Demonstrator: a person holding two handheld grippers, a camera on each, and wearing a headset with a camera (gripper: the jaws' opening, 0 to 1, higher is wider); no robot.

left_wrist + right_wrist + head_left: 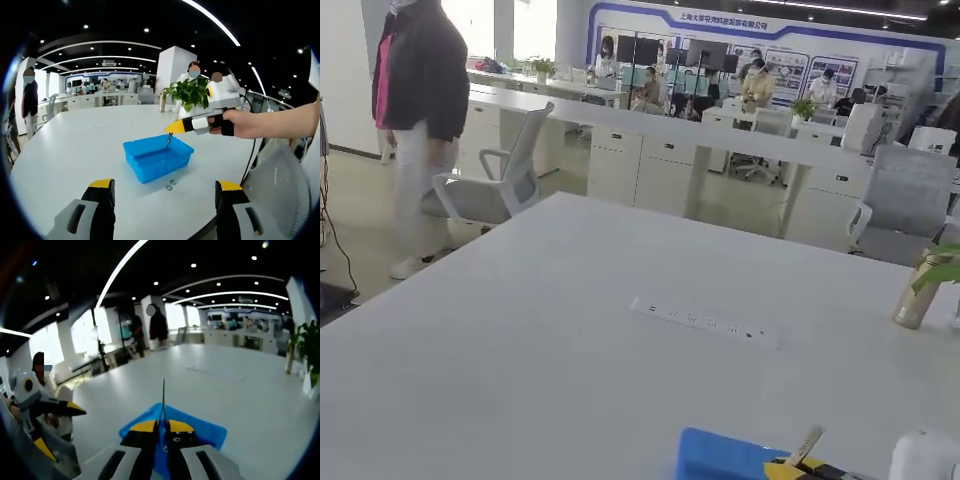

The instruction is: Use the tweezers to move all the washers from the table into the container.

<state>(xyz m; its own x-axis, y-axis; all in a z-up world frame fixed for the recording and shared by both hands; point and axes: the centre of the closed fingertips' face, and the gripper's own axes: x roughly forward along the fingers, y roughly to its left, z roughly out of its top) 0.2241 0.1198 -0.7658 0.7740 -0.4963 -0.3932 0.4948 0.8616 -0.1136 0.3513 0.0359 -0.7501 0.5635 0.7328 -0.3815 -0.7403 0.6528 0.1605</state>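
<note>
A blue container [157, 157] sits near the table's front edge, also seen in the head view [720, 460] and under my right gripper [210, 432]. Two small washers [170, 185] lie on the table just in front of it. My right gripper [175, 127] is shut on thin tweezers [168, 141], whose tips point down into the container. The tweezers [163, 400] stick out from the closed jaws of the right gripper [161, 427]. My left gripper [165, 200] stands open and empty, short of the washers. Its spread jaws show as the left gripper [57, 432].
A power strip [705, 322] is set into the white table [540, 380]. A gold bottle [918, 290] and a potted plant [190, 92] stand at the table's far right. Office chairs [490, 190] and a walking person [420, 110] are beyond the table.
</note>
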